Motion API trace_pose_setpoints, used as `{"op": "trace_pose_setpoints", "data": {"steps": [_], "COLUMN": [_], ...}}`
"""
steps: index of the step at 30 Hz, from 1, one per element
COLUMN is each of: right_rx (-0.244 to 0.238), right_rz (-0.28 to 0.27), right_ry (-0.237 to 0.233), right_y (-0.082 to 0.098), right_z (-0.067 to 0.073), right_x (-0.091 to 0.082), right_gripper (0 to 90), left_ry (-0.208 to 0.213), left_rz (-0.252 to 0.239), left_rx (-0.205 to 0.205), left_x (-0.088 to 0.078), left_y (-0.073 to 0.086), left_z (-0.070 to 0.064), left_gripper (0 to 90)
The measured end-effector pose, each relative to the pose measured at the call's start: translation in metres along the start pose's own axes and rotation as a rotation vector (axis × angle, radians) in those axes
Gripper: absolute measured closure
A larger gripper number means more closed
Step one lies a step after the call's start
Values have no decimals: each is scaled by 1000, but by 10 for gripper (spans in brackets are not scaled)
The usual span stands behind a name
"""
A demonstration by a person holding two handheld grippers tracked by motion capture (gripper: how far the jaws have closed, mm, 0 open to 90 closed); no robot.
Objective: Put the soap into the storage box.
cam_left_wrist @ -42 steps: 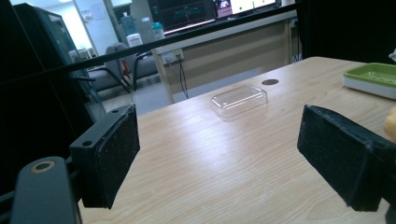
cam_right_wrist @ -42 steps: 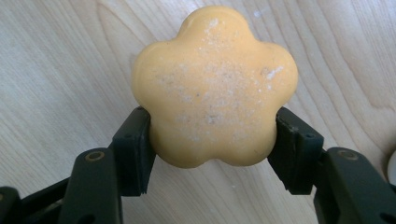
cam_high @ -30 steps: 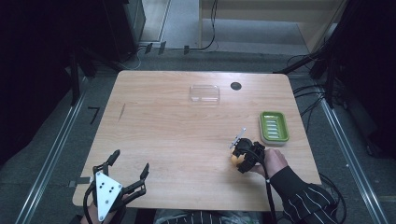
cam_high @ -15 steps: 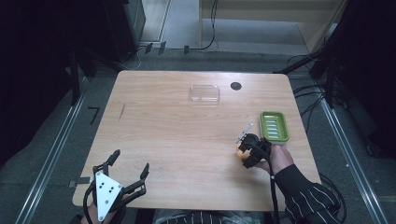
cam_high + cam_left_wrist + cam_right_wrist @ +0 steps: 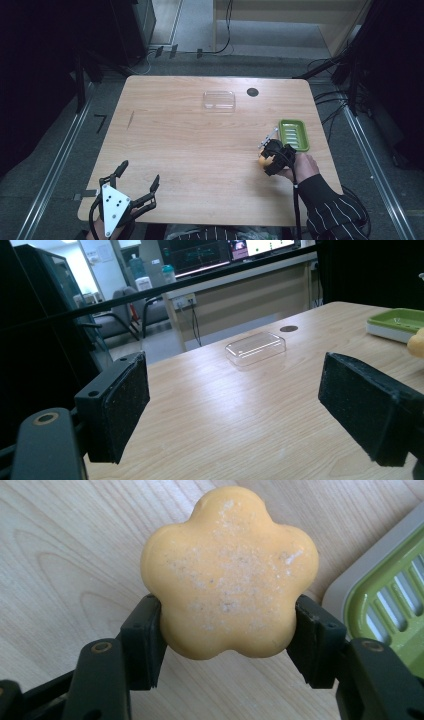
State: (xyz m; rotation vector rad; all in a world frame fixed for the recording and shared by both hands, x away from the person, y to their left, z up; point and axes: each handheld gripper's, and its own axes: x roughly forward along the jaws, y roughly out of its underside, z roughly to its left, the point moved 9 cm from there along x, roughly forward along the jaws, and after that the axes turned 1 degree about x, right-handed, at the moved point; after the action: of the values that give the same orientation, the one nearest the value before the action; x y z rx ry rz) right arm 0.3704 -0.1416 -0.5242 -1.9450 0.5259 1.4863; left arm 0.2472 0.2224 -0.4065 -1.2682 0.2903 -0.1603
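Black two-jaw left gripper (image 5: 134, 186), flat rough-faced pads (image 5: 119, 405), grey three-cornered plate dotted with dark holes behind the fingers. Black right gripper (image 5: 227, 645), brass-ringed screws below the fingertips, black cable, dark white-striped sleeve (image 5: 330, 210).

Wide bare stretch of light wooden table (image 5: 200, 150) across the middle and left, free for passage. Toward the far edge, a clear rectangular plastic lid (image 5: 219, 100) and a small black round hole (image 5: 252, 92) just beside it. At the right edge, a green slotted soap dish (image 5: 294, 135), blocking that side.
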Motion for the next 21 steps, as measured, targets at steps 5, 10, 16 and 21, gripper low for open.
{"op": "trace_pose_setpoints", "data": {"steps": [5, 10, 16, 21], "right_rx": [18, 45, 80, 109], "right_rz": [-12, -22, -25, -29], "right_ry": [9, 21, 26, 37], "right_y": [1, 2, 4, 3], "right_z": [-8, -17, -26, -34], "right_x": [-1, -3, -3, -2], "right_gripper": [403, 403, 403, 403], "left_ry": [-2, -1, 0, 0], "left_rz": [-2, 0, -1, -1], "left_rx": [-2, -1, 1, 1], "left_x": [0, 0, 1, 0], "left_y": [0, 0, 0, 0], "left_z": [1, 0, 0, 0], "left_gripper": [130, 130, 130, 130]}}
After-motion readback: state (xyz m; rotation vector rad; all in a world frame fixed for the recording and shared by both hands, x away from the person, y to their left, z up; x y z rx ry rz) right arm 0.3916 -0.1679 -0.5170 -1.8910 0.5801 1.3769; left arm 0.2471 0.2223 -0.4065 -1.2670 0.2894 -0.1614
